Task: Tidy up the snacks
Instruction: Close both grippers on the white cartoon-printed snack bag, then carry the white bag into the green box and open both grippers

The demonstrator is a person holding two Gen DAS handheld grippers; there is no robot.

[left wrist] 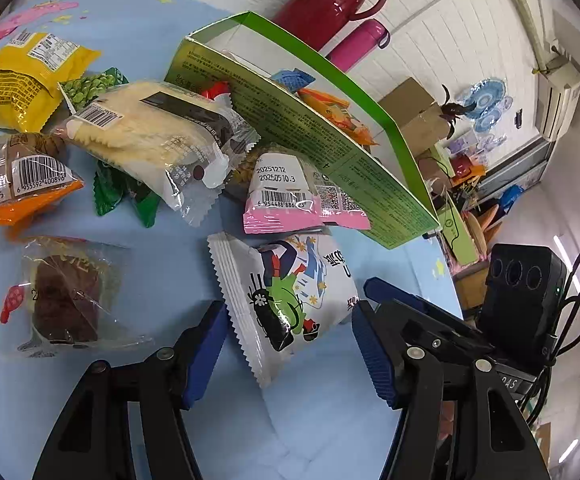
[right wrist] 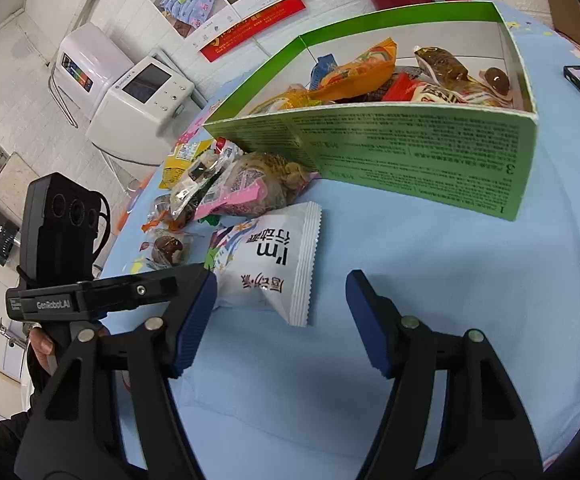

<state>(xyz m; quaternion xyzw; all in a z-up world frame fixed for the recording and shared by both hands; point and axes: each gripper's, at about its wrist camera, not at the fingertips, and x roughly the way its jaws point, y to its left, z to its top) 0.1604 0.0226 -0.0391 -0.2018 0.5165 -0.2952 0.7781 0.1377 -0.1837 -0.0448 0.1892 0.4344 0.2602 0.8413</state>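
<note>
Your left tongs [left wrist: 288, 348] stand open, the white packet [left wrist: 290, 296] lying on the worktop [left wrist: 150, 248] between their blue pads [left wrist: 206, 354], not clamped. Your right tongs [right wrist: 280, 320] are open too, holding nothing; the same white packet [right wrist: 274, 264] lies just ahead of their left pad. Beyond both tongs stands the green box [right wrist: 410, 148], open-topped with snacks inside. A loose heap of packets [left wrist: 150, 136] lies ahead-left of your left tongs, beside the box.
</note>
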